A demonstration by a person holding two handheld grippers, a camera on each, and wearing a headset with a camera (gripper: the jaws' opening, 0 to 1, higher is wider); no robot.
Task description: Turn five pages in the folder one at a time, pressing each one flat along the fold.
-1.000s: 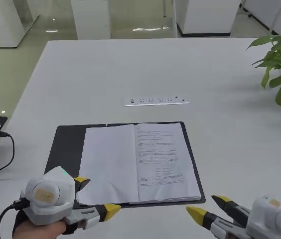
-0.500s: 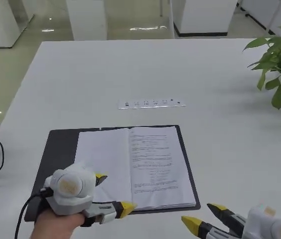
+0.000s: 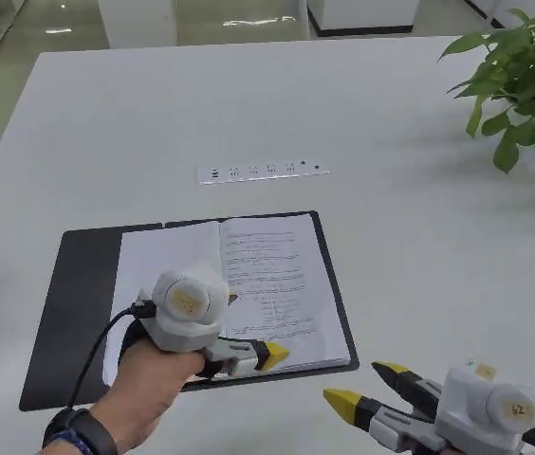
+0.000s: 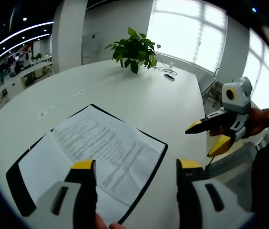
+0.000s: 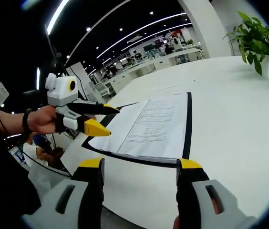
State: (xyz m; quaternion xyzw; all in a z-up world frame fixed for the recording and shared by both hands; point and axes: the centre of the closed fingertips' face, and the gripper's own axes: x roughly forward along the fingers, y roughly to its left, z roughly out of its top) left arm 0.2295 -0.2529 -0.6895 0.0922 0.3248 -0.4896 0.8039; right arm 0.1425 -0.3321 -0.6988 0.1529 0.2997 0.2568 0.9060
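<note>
White right claw [image 3: 355,382], sticker [image 3: 512,409] "62"

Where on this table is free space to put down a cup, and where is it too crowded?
The widest bare patch is the far table beyond the power strip. Another lies right of the folder, reaching toward the plant. The near edge is crowded: the left claw hangs over the folder's lower edge, the right claw off its near corner.

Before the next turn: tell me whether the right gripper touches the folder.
Apart. The head view shows bare table between the right gripper and the folder.
</note>
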